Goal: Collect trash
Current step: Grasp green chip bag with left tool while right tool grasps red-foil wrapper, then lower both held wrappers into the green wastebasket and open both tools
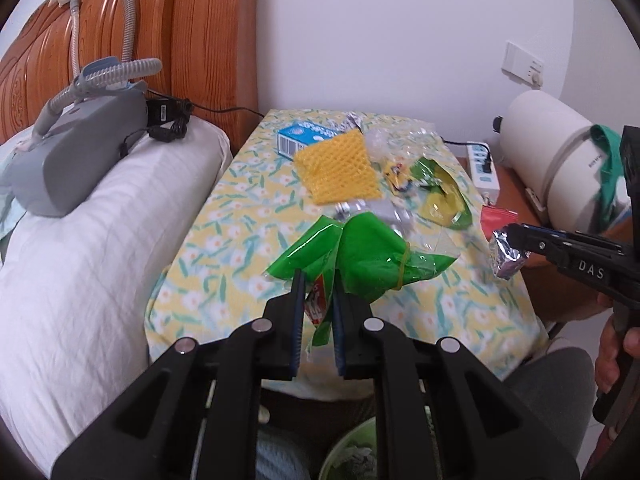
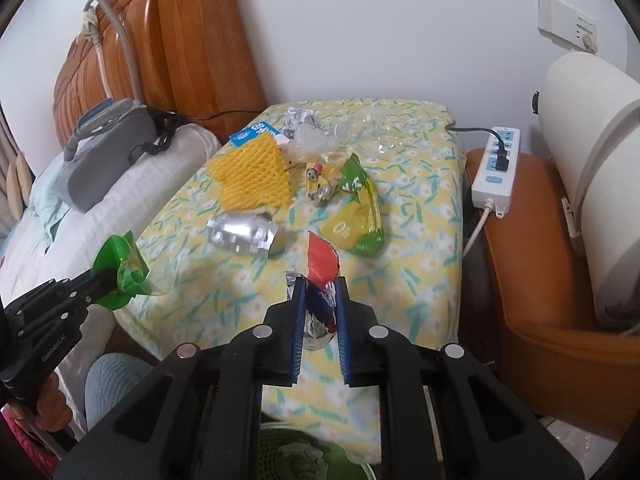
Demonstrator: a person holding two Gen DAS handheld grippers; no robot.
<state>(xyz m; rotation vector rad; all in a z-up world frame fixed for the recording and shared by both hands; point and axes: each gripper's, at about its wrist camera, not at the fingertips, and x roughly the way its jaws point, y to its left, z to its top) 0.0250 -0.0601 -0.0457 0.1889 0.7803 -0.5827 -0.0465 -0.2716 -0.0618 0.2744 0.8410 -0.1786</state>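
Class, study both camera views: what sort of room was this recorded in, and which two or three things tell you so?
Most likely a bedroom. A carved wooden headboard stands against the wall, a white pillow lies below it, and a grey bedside breathing machine with a hose rests on that pillow. The small table with the floral cloth sits beside the bed.

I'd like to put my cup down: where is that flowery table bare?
Bare cloth lies along the near left, beside the white pillow, and along the right edge by the power strip. The far middle is crowded around the yellow foam net and green packet.
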